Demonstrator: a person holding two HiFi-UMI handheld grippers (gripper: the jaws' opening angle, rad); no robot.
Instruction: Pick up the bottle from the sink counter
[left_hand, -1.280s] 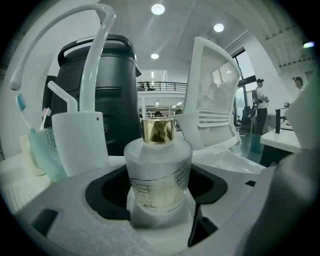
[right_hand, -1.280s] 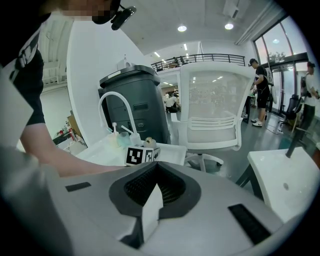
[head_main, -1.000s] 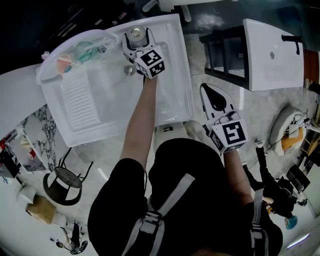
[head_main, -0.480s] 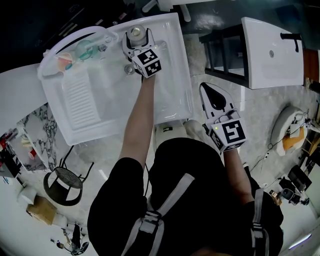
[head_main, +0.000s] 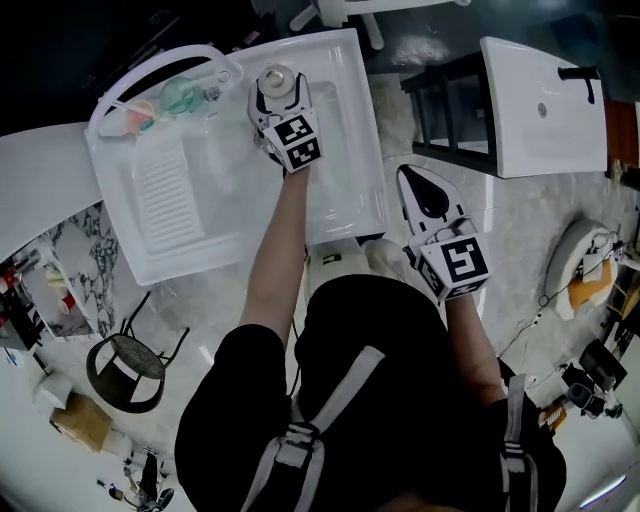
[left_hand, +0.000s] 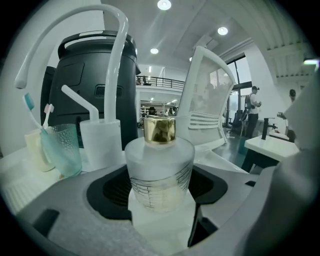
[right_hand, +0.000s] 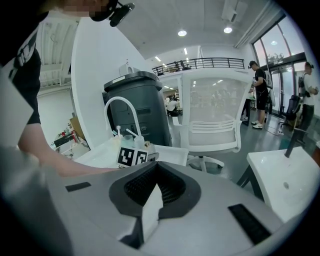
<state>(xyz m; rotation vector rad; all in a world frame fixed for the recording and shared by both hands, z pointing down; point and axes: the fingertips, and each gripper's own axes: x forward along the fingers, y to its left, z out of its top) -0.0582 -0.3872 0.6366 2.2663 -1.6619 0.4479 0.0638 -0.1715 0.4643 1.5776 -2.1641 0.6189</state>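
Left tongs (head_main: 278, 92) are at the back of the counter (head_main: 345, 130), beside the faucet (left_hand: 114, 60). In the left gripper view the bottle (left_hand: 159, 170) stands upright and centred between the jaws, gold cap up. The jaws sit apart on either side of its frosted body and appear to bear on it, so the tongs are judged to be grasping the bottle. The actual contact lines are not clearly visible.

The bottle's base is hidden behind the tongs' own body, so it cannot be told whether it rests on the counter or has cleared it. It sits level with the cup (left_hand: 62, 150) just to its left, which suggests little or no lift so far.

Right tongs (right_hand: 150, 202) hang off the counter's front, well apart from the work, clenched and empty.

Assessment: the approach is complete and the grasp is probably made. The lift clear of the counter remains. A smooth round bottle may slip or tilt if the hold is light.
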